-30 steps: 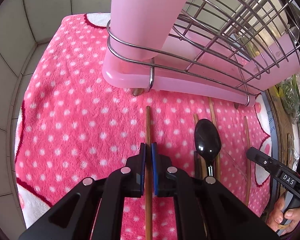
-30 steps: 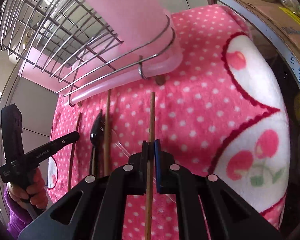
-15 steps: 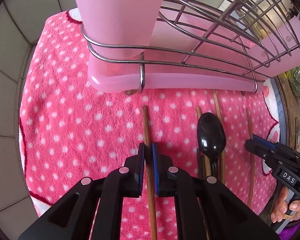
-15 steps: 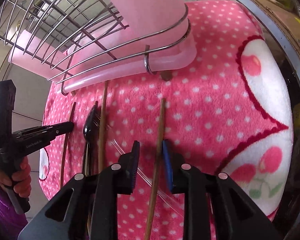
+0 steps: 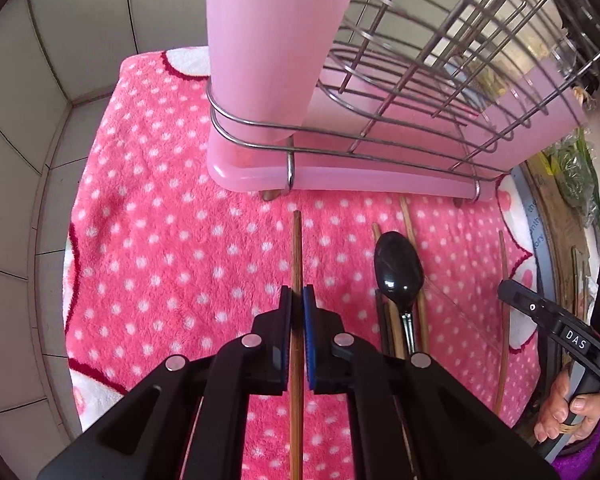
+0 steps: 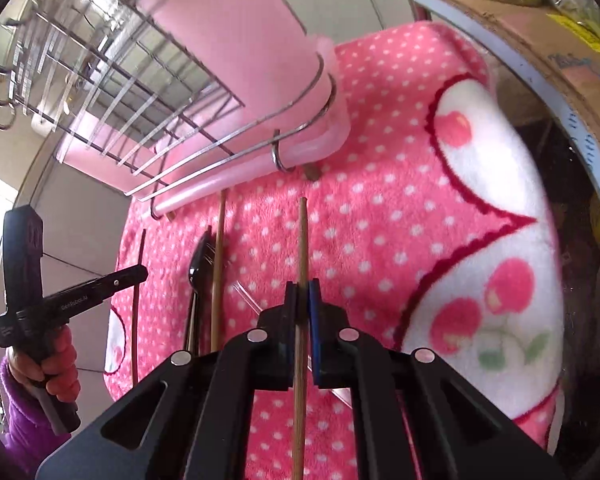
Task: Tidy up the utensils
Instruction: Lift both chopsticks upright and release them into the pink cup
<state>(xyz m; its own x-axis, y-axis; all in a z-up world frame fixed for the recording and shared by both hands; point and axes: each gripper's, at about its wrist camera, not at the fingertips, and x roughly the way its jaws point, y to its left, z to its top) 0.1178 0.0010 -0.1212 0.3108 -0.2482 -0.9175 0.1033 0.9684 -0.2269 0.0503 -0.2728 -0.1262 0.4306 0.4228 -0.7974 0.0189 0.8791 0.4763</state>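
My left gripper (image 5: 297, 300) is shut on a brown chopstick (image 5: 297, 248) that points toward the pink utensil holder (image 5: 272, 40) in the wire dish rack (image 5: 440, 92). My right gripper (image 6: 301, 294) is shut on another chopstick (image 6: 303, 236), held above the pink polka-dot towel (image 6: 380, 200). A black spoon (image 5: 398, 272) and several more chopsticks (image 5: 504, 300) lie on the towel between the two grippers. The spoon (image 6: 198, 268) and a chopstick (image 6: 219, 264) also show in the right wrist view. Each gripper appears in the other's view, at the side.
The rack's pink drip tray (image 5: 340, 176) stands at the far edge of the towel (image 5: 160, 240). Grey tiled wall (image 5: 40, 120) lies to the left. A cardboard box (image 6: 540, 40) with vegetables sits at the right.
My right gripper has closed on its chopstick and lifted it. Both grippers have pulled back and risen a little from the rack.
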